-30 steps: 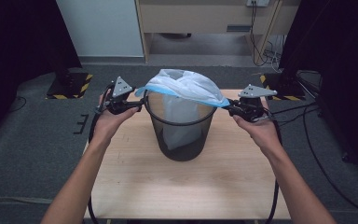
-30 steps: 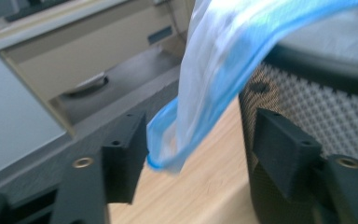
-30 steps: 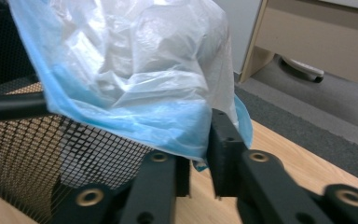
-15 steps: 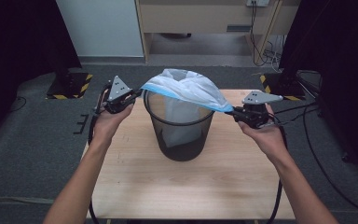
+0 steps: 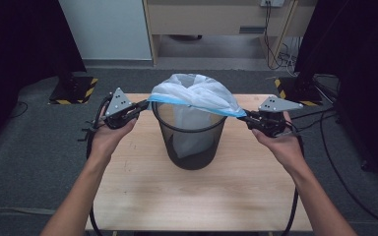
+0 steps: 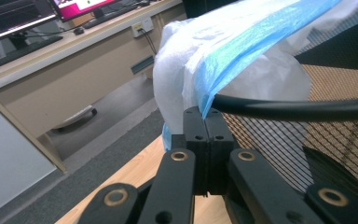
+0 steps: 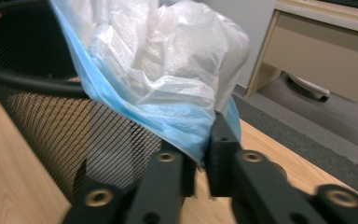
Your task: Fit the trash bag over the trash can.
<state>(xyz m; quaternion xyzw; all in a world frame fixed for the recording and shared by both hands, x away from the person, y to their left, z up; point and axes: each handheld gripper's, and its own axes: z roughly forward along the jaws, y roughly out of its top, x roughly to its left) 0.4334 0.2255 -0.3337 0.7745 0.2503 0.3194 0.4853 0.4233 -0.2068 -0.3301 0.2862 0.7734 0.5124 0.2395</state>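
Observation:
A black mesh bin (image 5: 192, 142) stands upright at the middle of the wooden table (image 5: 202, 196). A white plastic bag (image 5: 197, 93) with a blue hem sits in its mouth and bulges above the rim. My left gripper (image 5: 145, 104) is at the bin's left rim, shut on the blue hem. My right gripper (image 5: 242, 118) pinches the hem at the right rim. The hem is stretched taut between them across the opening. In the left gripper view the gripper (image 6: 206, 114) clamps the bag (image 6: 242, 51) beside the bin (image 6: 307, 135). In the right gripper view the gripper (image 7: 205, 135) grips the bag (image 7: 158, 60) over the mesh bin (image 7: 51, 121).
Beyond the table's far edge are grey carpet, a beige desk (image 5: 216, 14) and hanging cables (image 5: 275, 44). Yellow-black striped stand bases (image 5: 74, 91) sit at both far corners. A monitor and keyboard (image 6: 23, 42) rest on the desk. Bare tabletop lies in front of the bin.
The left gripper has shut on the bag's blue hem and drawn it outward to the left and slightly up. The hem is now pulled straight. The right hand has barely moved.

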